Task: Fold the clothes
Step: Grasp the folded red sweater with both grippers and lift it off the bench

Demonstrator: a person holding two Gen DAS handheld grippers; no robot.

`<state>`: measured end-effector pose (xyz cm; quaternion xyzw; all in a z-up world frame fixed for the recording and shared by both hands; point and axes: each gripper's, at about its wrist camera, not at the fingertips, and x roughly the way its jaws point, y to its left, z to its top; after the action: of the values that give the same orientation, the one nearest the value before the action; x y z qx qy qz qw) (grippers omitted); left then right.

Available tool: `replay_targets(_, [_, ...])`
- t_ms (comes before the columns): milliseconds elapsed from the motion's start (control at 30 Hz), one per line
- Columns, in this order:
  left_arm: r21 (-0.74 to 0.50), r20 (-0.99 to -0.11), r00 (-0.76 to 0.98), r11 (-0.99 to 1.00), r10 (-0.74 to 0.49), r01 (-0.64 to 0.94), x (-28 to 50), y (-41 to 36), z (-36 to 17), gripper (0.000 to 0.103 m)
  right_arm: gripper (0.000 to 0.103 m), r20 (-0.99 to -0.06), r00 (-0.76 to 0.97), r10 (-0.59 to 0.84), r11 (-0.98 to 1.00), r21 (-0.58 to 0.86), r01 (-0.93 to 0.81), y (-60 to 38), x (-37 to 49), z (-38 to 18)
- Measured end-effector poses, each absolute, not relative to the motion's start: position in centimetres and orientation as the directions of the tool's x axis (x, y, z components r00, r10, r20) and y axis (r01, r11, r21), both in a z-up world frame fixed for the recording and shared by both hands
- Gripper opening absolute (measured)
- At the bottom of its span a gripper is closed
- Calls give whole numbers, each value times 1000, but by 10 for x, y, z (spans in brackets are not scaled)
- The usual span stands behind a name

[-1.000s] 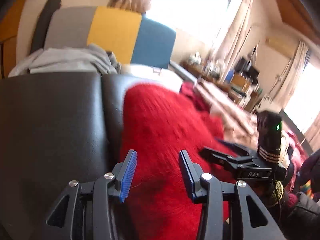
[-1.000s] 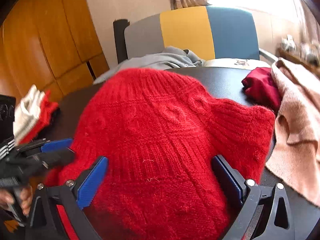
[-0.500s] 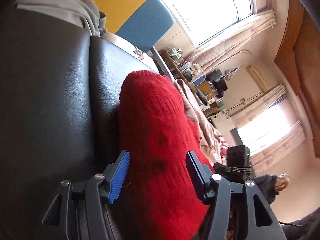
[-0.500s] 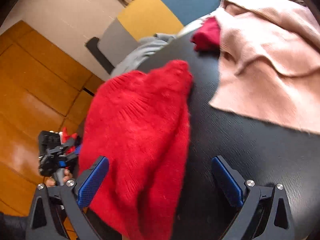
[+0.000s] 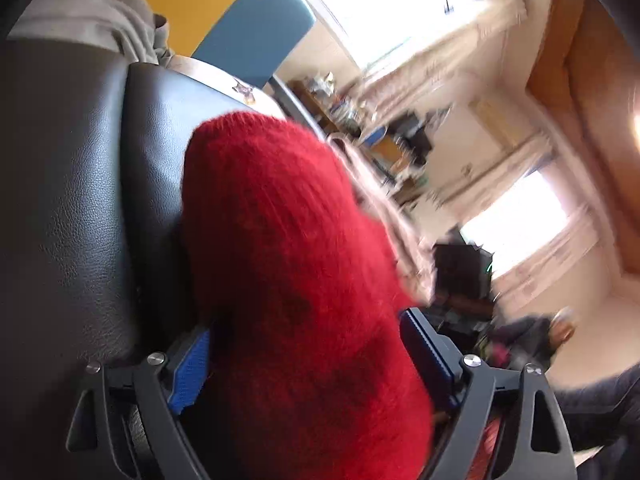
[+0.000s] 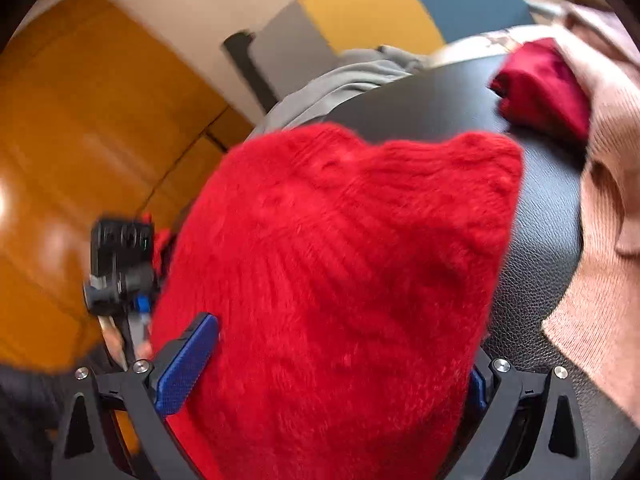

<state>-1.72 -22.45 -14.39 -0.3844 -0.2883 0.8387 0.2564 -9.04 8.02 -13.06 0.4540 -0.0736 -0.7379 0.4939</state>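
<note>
A black leather counter (image 6: 548,216) carries the red sweater (image 6: 352,272), with a pink garment (image 6: 600,280) and a gray one (image 6: 344,80) nearby. Both the left gripper (image 5: 304,364) and right gripper (image 6: 332,364) have fingers spread wide around the bunched knit, not visibly pinching. The fuzzy bulk could slip out and undo a fold.

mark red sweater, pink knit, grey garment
red sweater (image 6: 340,264): right wrist view, middle of the knit body.
pink knit (image 6: 612,208): right wrist view, ribbed fabric at right edge.
grey garment (image 5: 100,28): left wrist view, folds at top left.
</note>
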Motion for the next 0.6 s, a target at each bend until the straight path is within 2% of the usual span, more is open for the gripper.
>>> replay_targets(67, [-630, -592, -530, -759, 607, -164, -12, -224, -147, 85, 103, -606, -106, -789, -506, 542, 671, 77, -89, -131])
replay_targets(100, [-645, -569, -553, -747, 609, -160, -5, -229, -147, 85, 103, -608, -106, -787, -509, 542, 669, 76, -89, -131])
replay_targets(333, [-672, -556, -569, -730, 606, -121, -24, -212, -148, 83, 103, -624, -106, -774, -531, 549, 646, 67, -94, -131])
replay_targets(367, [-667, -556, -573, -735, 602, -124, -25, -209, -148, 77, 103, -628, -108, -770, -537, 548, 642, 66, -92, -131])
replay_targets(400, [-699, -540, -570, -707, 619, -106, -23, -211, -150, 60, 103, -632, -108, -767, -541, 547, 639, 65, -90, -130])
replay_targets(433, [-729, -524, -567, -679, 635, -87, -21, -213, -152, 51, 102, -636, -109, -764, -546, 547, 635, 64, -87, -129])
replay_targets(467, [-734, -516, -580, -674, 631, -80, -17, -215, -151, 48, 101, -640, -109, -760, -550, 546, 632, 63, -85, -129])
replay_targets(500, [-740, -508, -592, -669, 626, -73, -12, -217, -151, 45, 97, -644, -109, -757, -555, 545, 629, 62, -82, -128])
replay_targets(533, [-732, -505, -608, -677, 613, -74, 0, -217, -146, 43, 87, -648, -109, -754, -559, 545, 625, 61, -80, -127])
replay_targets(600, [-724, -497, -633, -686, 593, -73, 22, -219, -140, 41, 73, -656, -110, -747, -568, 543, 618, 59, -75, -126])
